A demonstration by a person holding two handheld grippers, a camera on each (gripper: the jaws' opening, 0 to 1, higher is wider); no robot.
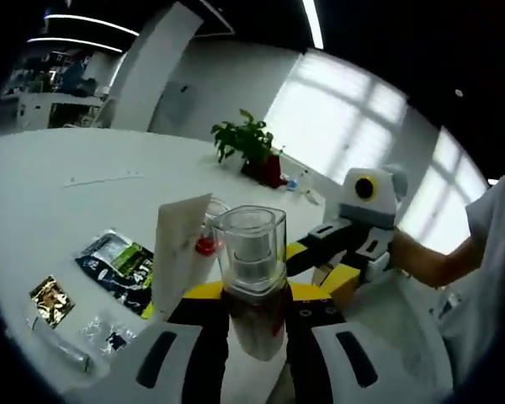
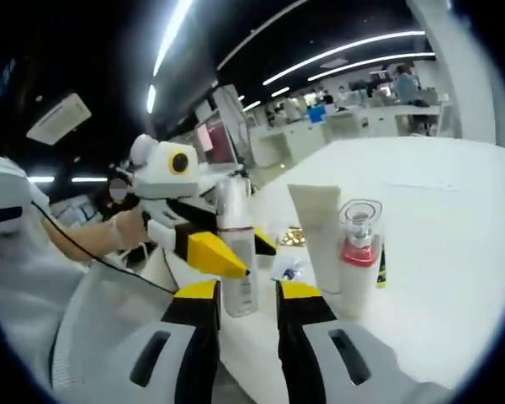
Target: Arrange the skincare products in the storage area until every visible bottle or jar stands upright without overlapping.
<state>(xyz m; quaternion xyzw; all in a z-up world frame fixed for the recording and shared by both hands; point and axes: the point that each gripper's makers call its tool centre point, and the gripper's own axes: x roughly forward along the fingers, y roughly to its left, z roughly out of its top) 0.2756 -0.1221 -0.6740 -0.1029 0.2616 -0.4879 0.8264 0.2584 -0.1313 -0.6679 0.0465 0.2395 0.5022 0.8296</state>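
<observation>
A: Left gripper [image 1: 254, 324] clamped on the tall clear bottle with the square transparent cap [image 1: 252, 273], held upright just beside the white squeeze tube [image 1: 179, 252] and the small clear bottle with the red collar [image 1: 207, 240]. Best lowered straight, base flat on the white surface [image 1: 59, 185], clear of both neighbours, then released slowly.

B: And the right gripper [image 2: 246, 316]?

A: Jaws apart, straddling the same bottle's foot, not closed on it. Ready to steady, nothing more.

B: Contents?

A: Dark reddish-brown in the lower part in the left gripper view, pale in the right; real fill hard to judge. Flat sachets [image 1: 118, 261] lying behind on the surface.
</observation>
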